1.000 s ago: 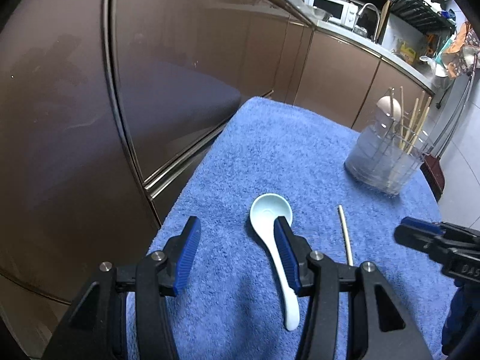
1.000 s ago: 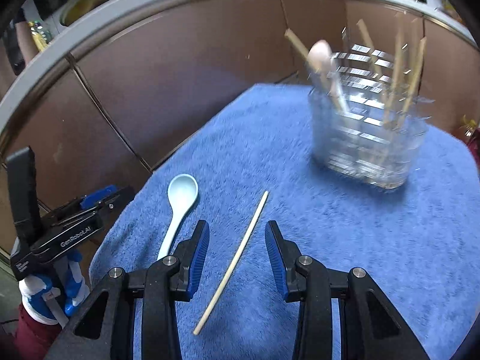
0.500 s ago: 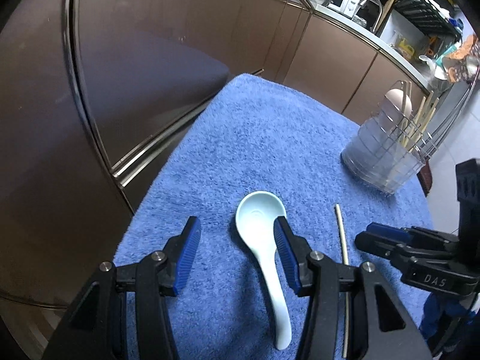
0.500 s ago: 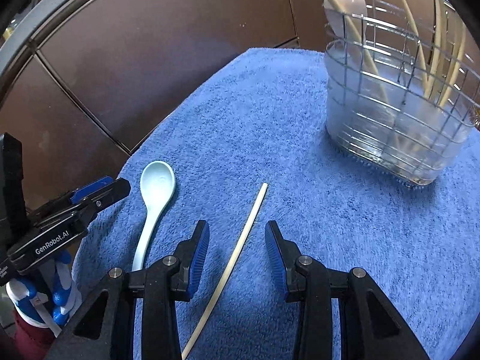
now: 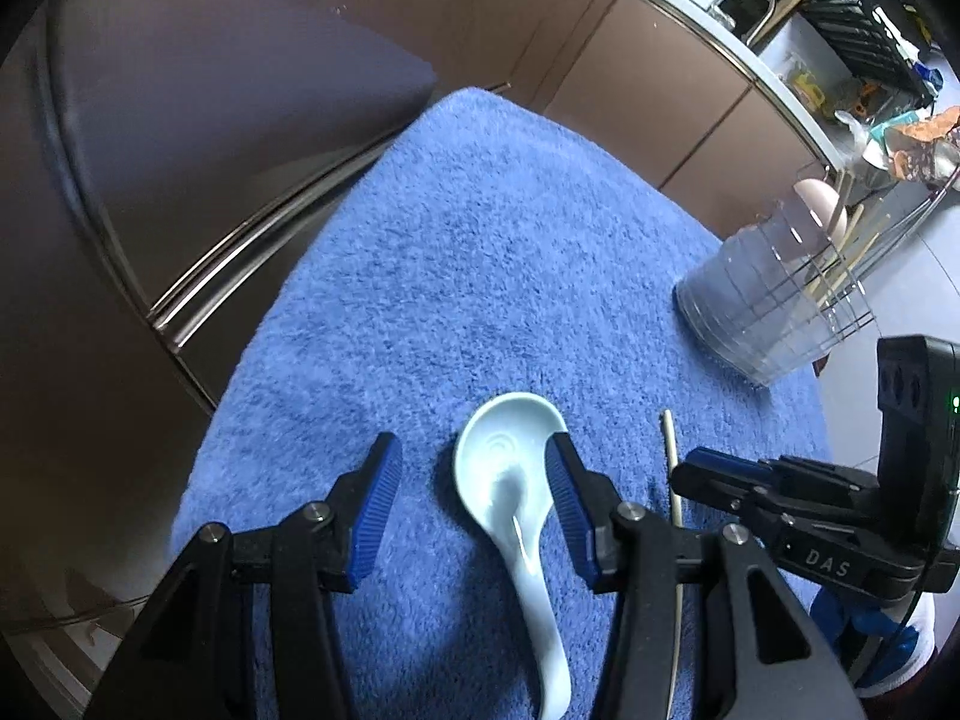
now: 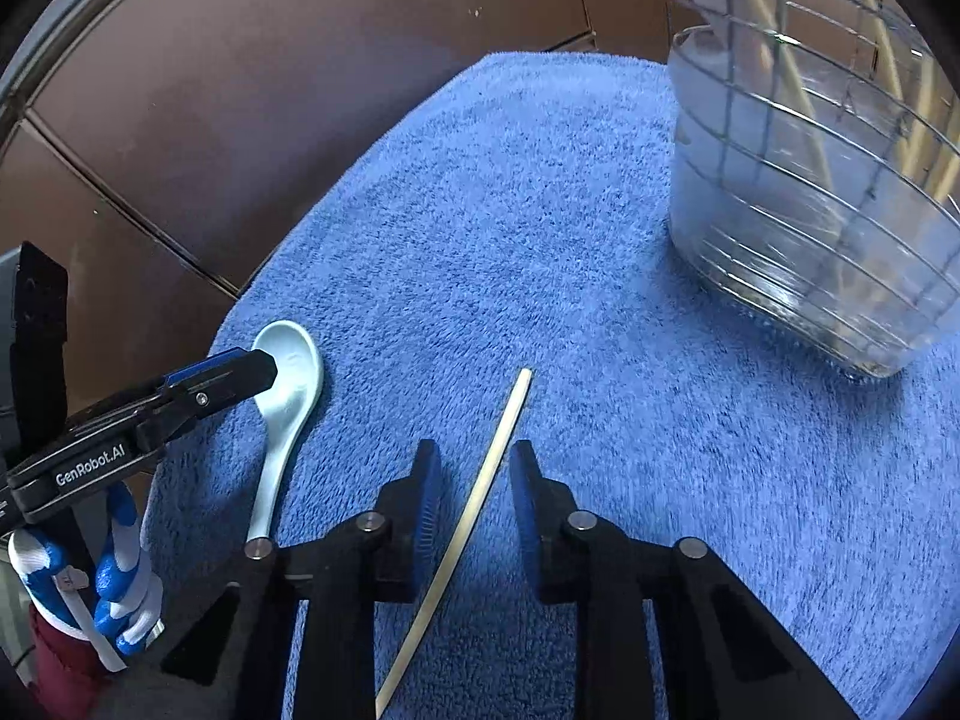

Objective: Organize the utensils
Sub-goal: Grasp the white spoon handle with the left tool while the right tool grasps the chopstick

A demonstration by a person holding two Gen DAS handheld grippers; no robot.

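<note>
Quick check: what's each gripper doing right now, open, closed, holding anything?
Left gripper: open, fingers straddling the pale spoon, not gripping it.
Right gripper: closing around the chopstick; fingers not yet pressing on it.

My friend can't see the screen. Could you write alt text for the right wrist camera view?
The right hand-held gripper is closing around a pale chopstick lying on a blue towel, its pads not yet touching. To its left, the left hand-held gripper reaches a light blue spoon; a wire utensil holder stands upper right.
</note>
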